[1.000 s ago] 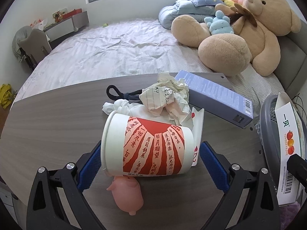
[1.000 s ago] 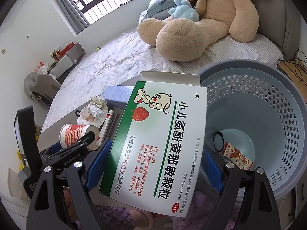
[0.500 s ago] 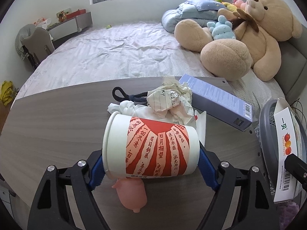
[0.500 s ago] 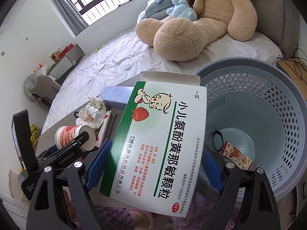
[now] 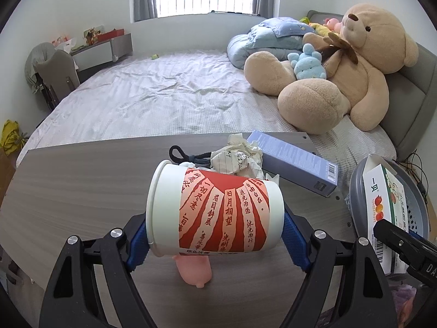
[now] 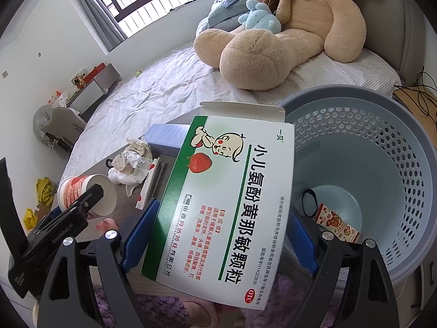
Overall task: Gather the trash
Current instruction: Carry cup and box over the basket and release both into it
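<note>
My left gripper [image 5: 215, 235] points down at a slant over the table [image 5: 82, 191], its jaws clamped on the two ends of a paper cup [image 5: 214, 210] held sideways, clear of the surface. My right gripper [image 6: 218, 237] slants down likewise, its jaws closed on the long sides of a medicine box [image 6: 226, 199], which hangs at the near-left rim of the basket [image 6: 409, 169].

The table's far edge meets the bed [image 5: 164, 101]; its right edge stands just beside the basket. Bare wood lies open to the left of the cup. Under the cup a pink pig toy [image 5: 195, 270] rests on the table. Beyond the cup lie crumpled paper [image 5: 237, 158], a black cord [image 5: 183, 154] and a blue carton [image 5: 295, 161], close together. A thin white booklet [image 6: 151, 184] lies near the box.

The cup is white with red rays and printed characters, its open mouth to the left. The box is white with a green stripe, a strawberry and a cartoon child, top flap open. The basket holds a small printed packet [image 6: 338, 224] and a black loop [image 6: 310, 206] at the bottom
</note>
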Motion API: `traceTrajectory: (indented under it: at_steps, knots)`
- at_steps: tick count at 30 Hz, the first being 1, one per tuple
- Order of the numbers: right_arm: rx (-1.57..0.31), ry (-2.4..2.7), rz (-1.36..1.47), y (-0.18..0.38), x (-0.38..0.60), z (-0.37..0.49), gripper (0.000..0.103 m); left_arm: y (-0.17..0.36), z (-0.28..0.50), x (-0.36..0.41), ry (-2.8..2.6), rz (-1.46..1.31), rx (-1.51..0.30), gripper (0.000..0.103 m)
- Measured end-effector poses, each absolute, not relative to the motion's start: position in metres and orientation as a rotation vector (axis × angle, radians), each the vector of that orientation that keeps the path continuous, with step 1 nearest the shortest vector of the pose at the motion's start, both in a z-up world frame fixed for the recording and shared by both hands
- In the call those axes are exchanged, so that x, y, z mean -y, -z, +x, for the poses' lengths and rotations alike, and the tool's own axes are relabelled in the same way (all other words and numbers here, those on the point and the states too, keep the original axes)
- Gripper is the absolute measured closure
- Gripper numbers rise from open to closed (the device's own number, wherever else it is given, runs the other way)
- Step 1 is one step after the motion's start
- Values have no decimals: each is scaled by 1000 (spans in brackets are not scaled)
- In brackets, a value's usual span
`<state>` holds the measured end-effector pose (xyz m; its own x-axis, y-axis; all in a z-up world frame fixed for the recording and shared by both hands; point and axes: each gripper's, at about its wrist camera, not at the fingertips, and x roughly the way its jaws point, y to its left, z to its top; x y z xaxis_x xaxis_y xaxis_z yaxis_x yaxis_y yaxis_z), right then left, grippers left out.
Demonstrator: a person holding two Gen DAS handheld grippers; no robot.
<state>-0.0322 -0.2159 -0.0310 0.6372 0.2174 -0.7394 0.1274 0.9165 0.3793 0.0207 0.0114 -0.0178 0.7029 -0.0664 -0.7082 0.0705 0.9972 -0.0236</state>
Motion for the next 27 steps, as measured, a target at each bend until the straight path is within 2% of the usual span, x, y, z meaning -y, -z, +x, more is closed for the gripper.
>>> traceTrajectory:
  at_steps: [11, 16, 27]
  knots:
    - [-891, -49, 440, 27, 218, -31, 19, 12, 15, -19, 96, -21, -775, 24]
    - [-829, -30, 462, 10, 232, -42, 19, 7, 7, -17, 109, -1, -751, 24]
    - [-747, 99, 475, -8, 308, -78, 19, -17, -6, 43, 238, 85, -711, 24]
